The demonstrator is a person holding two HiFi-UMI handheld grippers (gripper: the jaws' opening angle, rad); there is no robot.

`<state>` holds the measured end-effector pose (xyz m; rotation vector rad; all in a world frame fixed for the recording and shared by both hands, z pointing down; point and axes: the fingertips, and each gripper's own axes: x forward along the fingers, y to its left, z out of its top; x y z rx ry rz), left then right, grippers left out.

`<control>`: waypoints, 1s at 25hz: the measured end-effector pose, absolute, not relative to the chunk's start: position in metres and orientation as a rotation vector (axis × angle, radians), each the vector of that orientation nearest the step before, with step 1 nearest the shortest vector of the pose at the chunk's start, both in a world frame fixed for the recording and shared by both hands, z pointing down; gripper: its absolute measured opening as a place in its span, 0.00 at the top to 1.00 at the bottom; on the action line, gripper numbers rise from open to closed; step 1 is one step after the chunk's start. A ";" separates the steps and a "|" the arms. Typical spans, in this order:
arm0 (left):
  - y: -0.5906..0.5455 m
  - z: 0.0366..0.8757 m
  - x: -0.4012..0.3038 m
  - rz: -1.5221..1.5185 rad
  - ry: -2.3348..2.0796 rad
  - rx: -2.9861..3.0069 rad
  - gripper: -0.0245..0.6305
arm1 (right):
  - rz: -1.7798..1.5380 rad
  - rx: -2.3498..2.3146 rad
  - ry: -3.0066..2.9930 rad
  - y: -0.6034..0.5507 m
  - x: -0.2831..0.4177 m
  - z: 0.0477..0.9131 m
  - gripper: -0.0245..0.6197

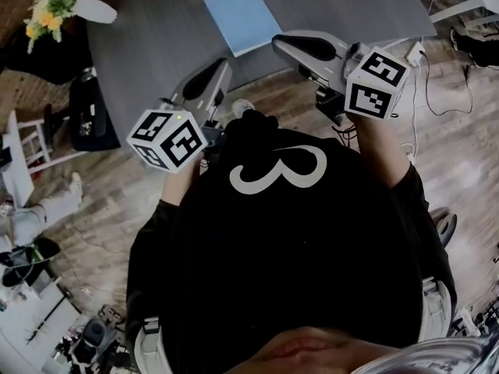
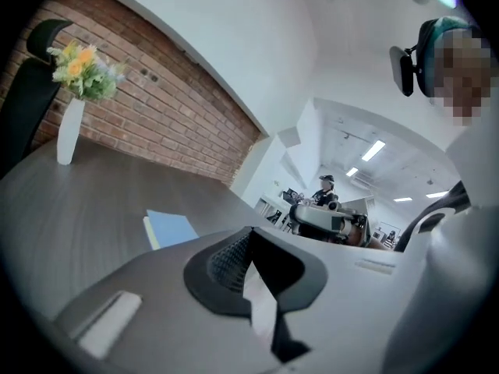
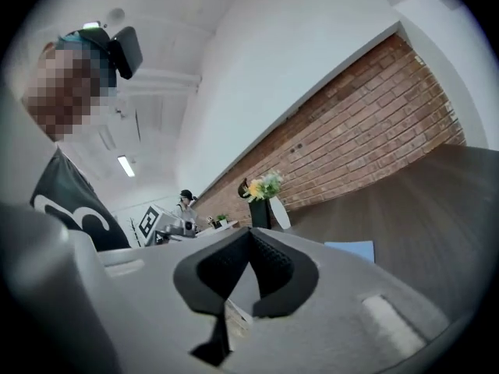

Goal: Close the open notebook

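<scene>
At the left end of the grey table [image 1: 156, 37] stands a white vase [image 1: 97, 8] of flowers. The left gripper [image 1: 221, 68] hangs over the table's near edge, jaws pressed together on nothing, and the blue notebook [image 1: 242, 18] lies closed and flat near the table's middle. The right gripper [image 1: 287, 45], over the same edge further right, also has its jaws together and empty.

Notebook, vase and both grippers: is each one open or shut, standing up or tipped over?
Notebook: closed, lying flat.
Vase: standing upright.
Left gripper: shut, nothing between its jaws.
Right gripper: shut, nothing between its jaws.
</scene>
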<state>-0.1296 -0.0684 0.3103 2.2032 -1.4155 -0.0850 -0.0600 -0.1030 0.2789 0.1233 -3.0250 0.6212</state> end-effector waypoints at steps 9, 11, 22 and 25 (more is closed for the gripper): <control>-0.055 0.244 -0.111 -0.141 -1.428 2.385 0.95 | 0.522 0.039 -3.090 -0.074 -0.039 0.238 0.96; -0.052 0.237 -0.106 -0.155 -1.414 2.416 0.94 | 0.512 0.034 -3.096 -0.071 -0.037 0.235 0.96; -0.052 0.238 -0.096 -0.163 -1.368 2.453 0.94 | 0.510 0.090 -3.074 -0.073 -0.036 0.243 0.96; -0.053 0.236 -0.099 -0.156 -1.377 2.460 0.94 | 0.505 0.092 -3.069 -0.074 -0.039 0.245 0.96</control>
